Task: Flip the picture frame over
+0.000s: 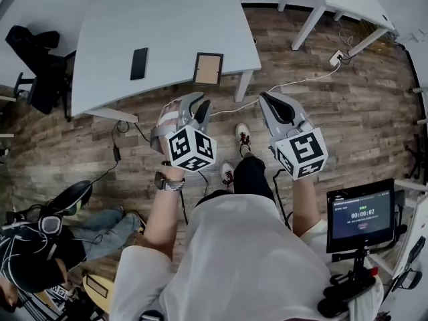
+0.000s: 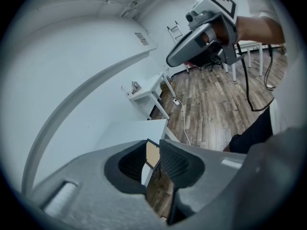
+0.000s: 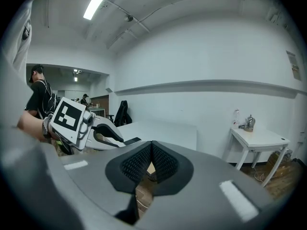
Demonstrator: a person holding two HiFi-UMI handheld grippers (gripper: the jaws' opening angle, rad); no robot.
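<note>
Lying flat, picture frame [image 1: 208,69] shows tan; left tool [image 2: 153,150] spread, right tool [image 3: 151,145] closed.

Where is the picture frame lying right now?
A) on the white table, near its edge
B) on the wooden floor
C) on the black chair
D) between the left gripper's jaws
A: the picture frame lies flat on the white table, just right of the black phone.
</note>
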